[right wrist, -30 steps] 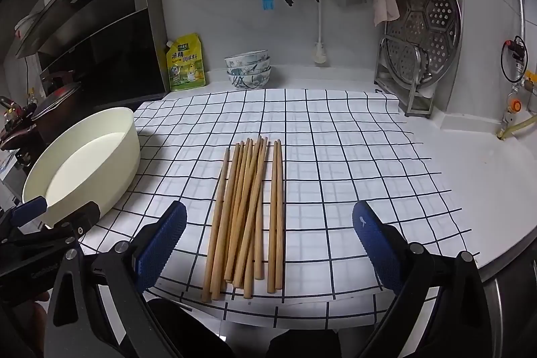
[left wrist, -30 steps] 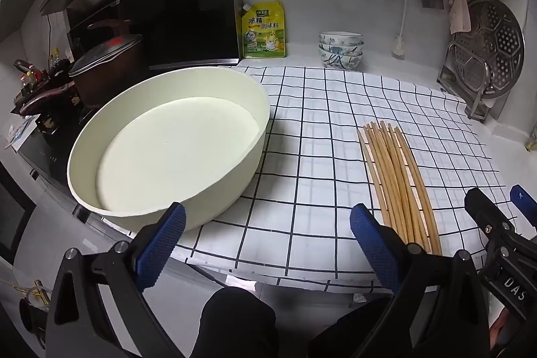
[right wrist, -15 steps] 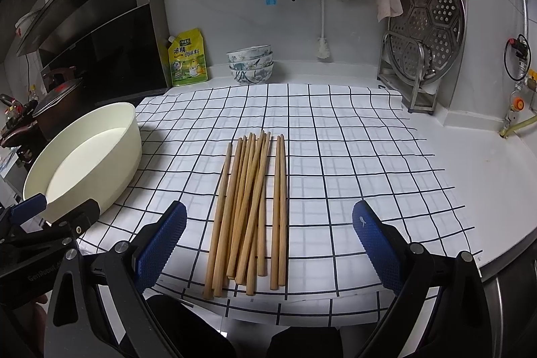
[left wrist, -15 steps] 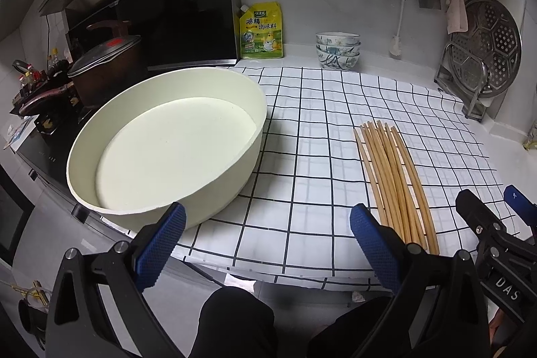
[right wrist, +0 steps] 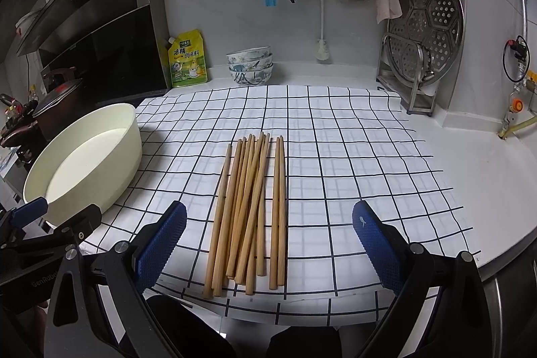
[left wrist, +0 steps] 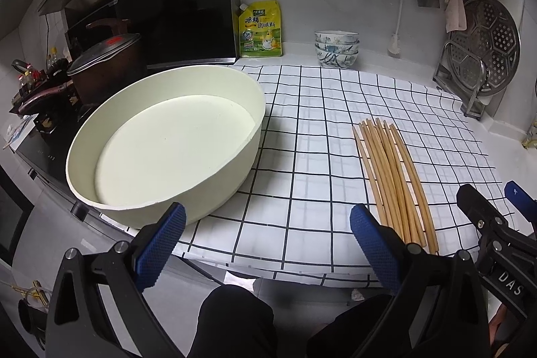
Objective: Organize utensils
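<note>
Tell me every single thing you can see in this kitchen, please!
chopsticks: about ten, light wood, lying side by side on the cloth
basin: one, cream, round, on the cloth's left edge
checked cloth: one, white with black lines, spread over the counter
bowls: a stack of three, white with blue pattern, by the back wall
seasoning pouch: one, yellow and green, leaning beside the black stove panel
steamer tray: one, silver, standing in a rack at the right
pot: one, dark with a lid, far left
left claw: blue pads, open, holding nothing
right claw: blue pads, open, near the chopsticks' close ends
</note>
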Motion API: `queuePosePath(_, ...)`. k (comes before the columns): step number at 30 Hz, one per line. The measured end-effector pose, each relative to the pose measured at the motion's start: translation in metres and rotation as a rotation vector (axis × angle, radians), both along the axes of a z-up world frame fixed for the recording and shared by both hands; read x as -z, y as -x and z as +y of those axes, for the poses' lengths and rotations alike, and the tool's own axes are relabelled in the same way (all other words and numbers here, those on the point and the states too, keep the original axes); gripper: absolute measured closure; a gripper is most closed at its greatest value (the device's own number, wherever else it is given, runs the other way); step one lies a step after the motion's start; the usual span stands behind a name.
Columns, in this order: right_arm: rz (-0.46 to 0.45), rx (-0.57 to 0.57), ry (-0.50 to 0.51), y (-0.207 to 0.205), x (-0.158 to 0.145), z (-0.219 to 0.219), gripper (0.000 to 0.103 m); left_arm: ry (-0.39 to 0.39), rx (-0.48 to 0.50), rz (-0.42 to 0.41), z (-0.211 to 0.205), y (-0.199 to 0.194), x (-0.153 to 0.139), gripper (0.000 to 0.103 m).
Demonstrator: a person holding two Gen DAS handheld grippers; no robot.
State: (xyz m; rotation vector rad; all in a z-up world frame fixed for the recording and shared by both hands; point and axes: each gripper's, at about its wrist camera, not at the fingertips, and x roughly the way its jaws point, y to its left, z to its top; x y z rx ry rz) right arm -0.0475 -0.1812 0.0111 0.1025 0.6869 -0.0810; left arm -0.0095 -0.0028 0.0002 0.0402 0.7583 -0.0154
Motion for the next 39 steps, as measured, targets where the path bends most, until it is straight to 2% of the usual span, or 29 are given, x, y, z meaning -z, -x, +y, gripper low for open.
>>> queuePosePath(32,0.008,-0.001,-0.004,-0.001,0.005,0.002,0.008,0.0,0.008,0.008,-0.003,0.001,0.005,0.006)
queuePosePath(39,0.031,0.004,-0.013,-0.009,0.013,-0.006,0.008,0.005,0.019,0.04,-0.008,-0.009,0.014,0.006)
